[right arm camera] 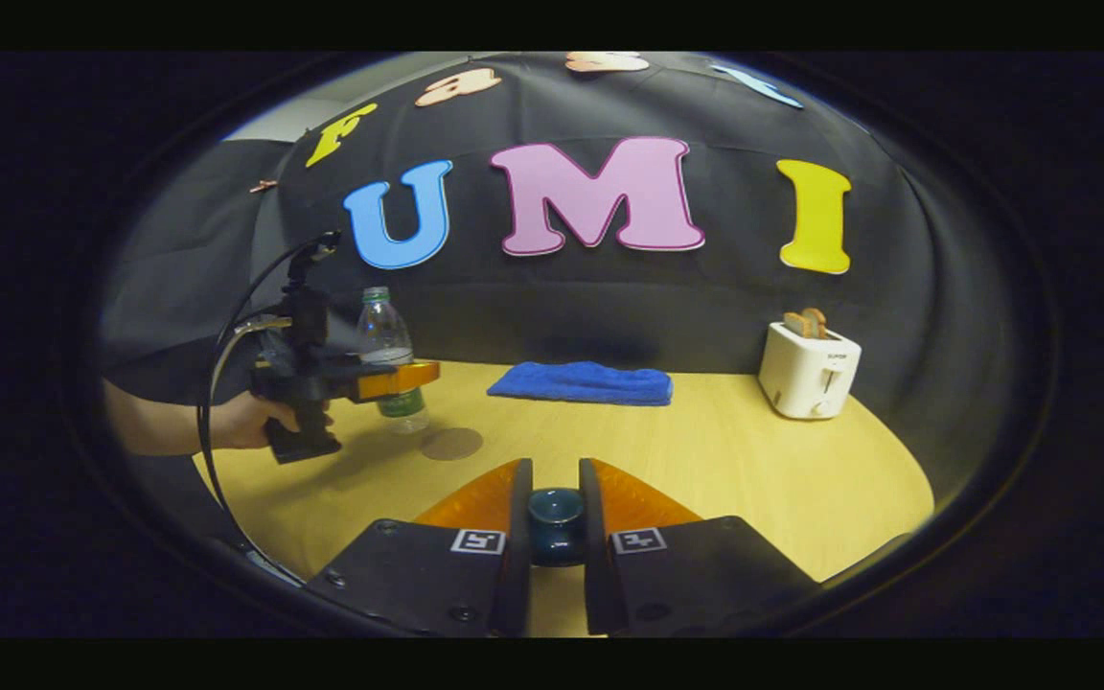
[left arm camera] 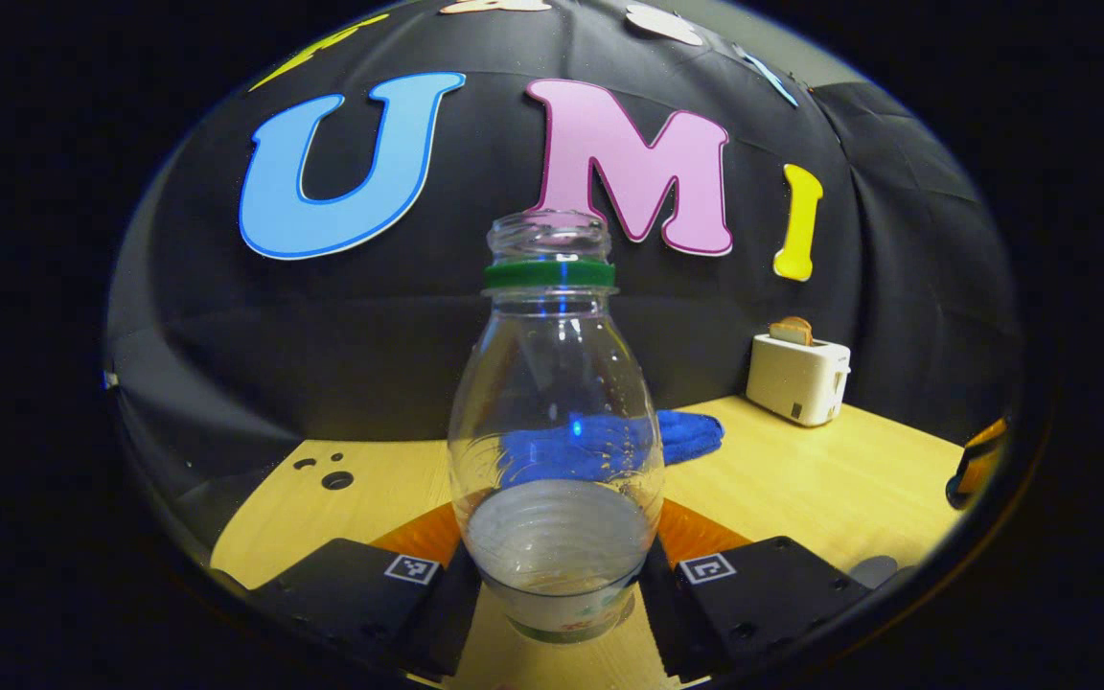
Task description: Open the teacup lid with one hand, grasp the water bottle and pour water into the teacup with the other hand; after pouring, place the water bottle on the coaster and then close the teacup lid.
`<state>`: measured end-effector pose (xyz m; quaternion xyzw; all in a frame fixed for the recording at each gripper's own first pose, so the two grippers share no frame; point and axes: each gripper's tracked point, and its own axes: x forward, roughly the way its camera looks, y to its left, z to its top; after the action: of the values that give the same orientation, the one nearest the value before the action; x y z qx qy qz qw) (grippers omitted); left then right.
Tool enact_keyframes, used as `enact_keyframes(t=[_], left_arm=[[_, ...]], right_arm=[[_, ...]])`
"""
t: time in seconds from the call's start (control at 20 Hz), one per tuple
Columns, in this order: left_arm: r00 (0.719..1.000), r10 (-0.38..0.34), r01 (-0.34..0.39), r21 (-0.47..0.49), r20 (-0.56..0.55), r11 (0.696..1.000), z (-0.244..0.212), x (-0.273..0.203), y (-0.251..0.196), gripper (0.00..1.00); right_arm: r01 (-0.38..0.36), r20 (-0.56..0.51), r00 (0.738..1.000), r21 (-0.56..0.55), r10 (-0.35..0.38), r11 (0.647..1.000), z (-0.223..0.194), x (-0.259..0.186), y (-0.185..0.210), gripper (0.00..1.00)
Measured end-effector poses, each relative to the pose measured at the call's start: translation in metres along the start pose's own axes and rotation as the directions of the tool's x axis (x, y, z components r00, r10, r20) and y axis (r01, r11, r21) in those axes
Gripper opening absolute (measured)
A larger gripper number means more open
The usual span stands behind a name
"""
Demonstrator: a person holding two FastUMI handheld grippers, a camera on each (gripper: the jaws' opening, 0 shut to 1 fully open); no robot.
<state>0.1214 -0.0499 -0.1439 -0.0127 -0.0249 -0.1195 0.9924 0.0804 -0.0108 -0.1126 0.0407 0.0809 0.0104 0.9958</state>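
We hold water bottle [left arm camera: 557,422] upright, uncapped, little water inside, left gripper [left arm camera: 557,575] clamping its base | right gripper [right arm camera: 556,537] closed on teacup lid [right arm camera: 556,525] | bottle just beside coaster [right arm camera: 450,443].

No word or number can be read with certainty; the plainest signs are square black-and-white coded markers; one [left arm camera: 412,568] sits on the left finger block of the left gripper [left arm camera: 560,533] and another [left arm camera: 707,567] on its right block, either side of the water bottle [left arm camera: 557,422]; a matching pair [right arm camera: 477,541] [right arm camera: 635,540] sits on the right gripper [right arm camera: 555,484], flanking the teacup lid [right arm camera: 556,522] pinched between its fingers; the bottle carries a printed label [left arm camera: 571,613] at its base, green in the right gripper view, its print too small to read; the toaster [right arm camera: 809,370] bears a small dark mark [right arm camera: 837,356] on its front, too small to read.
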Motion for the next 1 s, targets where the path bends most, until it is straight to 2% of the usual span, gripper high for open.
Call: enact_keyframes(t=[0.3, 0.7, 0.75, 0.8, 0.9, 1.0], left_arm=[[0.998, -0.058, 0.059, -0.063, 0.024, 0.996, 0.003, -0.001, 0.0, 0.76], [0.997, -0.07, 0.071, 0.014, -0.02, 0.997, -0.015, 0.003, -0.01, 0.8], [0.997, -0.064, 0.064, 0.014, -0.032, 0.998, -0.018, 0.004, -0.01, 0.81], [0.997, -0.064, 0.064, 0.008, -0.041, 0.998, -0.019, 0.001, -0.011, 0.87], [0.997, -0.07, 0.069, -0.017, -0.033, 0.997, -0.017, -0.004, -0.011, 0.99], [0.998, -0.053, 0.052, -0.03, -0.04, 0.998, -0.015, -0.015, -0.008, 0.98]], right_arm=[[0.002, 0.019, 1.0, -0.002, -0.002, 1.0, -0.01, 0.023, 0.006, 0.25], [0.006, -0.002, 1.0, 0.013, -0.006, 1.0, -0.021, 0.027, 0.01, 0.25], [0.001, -0.003, 1.0, 0.014, -0.001, 1.0, -0.022, 0.027, 0.012, 0.21], [-0.003, -0.001, 1.0, 0.013, 0.003, 1.0, -0.021, 0.028, 0.013, 0.25], [-0.008, 0.002, 1.0, 0.01, 0.008, 1.0, -0.02, 0.027, 0.015, 0.23], [-0.011, 0.004, 1.0, 0.01, 0.011, 1.0, -0.019, 0.026, 0.015, 0.21]])
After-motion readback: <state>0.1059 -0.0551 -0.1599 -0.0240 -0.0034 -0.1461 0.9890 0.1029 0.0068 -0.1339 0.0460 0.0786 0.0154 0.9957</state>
